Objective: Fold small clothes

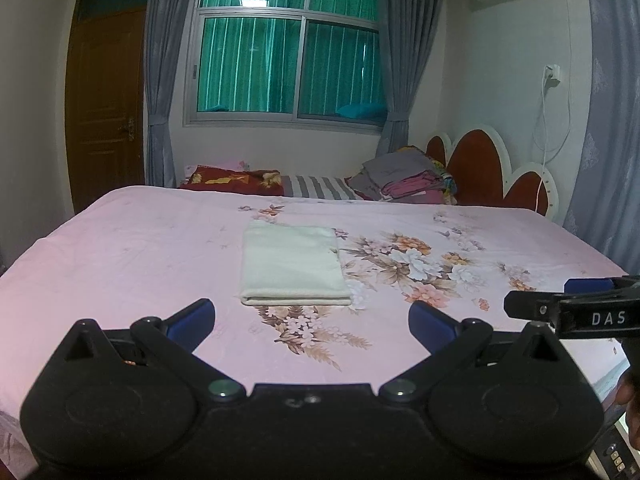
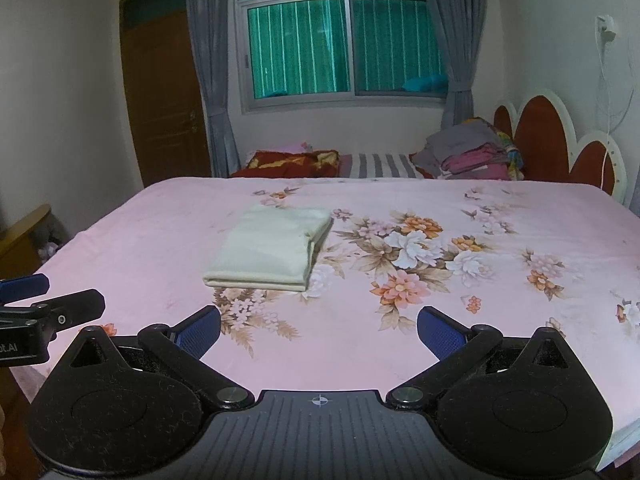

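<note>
A cream garment (image 1: 293,264) lies folded into a flat rectangle on the pink floral bedsheet (image 1: 120,256); it also shows in the right wrist view (image 2: 272,248). My left gripper (image 1: 312,322) is open and empty, held near the bed's front edge, a little short of the garment. My right gripper (image 2: 319,330) is open and empty, to the right of the left one and short of the garment. The right gripper also shows at the right edge of the left wrist view (image 1: 560,298). The left gripper also shows at the left edge of the right wrist view (image 2: 52,294).
A pile of folded clothes (image 1: 404,178) and a red patterned pillow (image 1: 236,180) lie at the far end of the bed by the red headboard (image 1: 480,168). A brown door (image 1: 106,120) is at the left. A window with curtains (image 1: 288,52) is behind.
</note>
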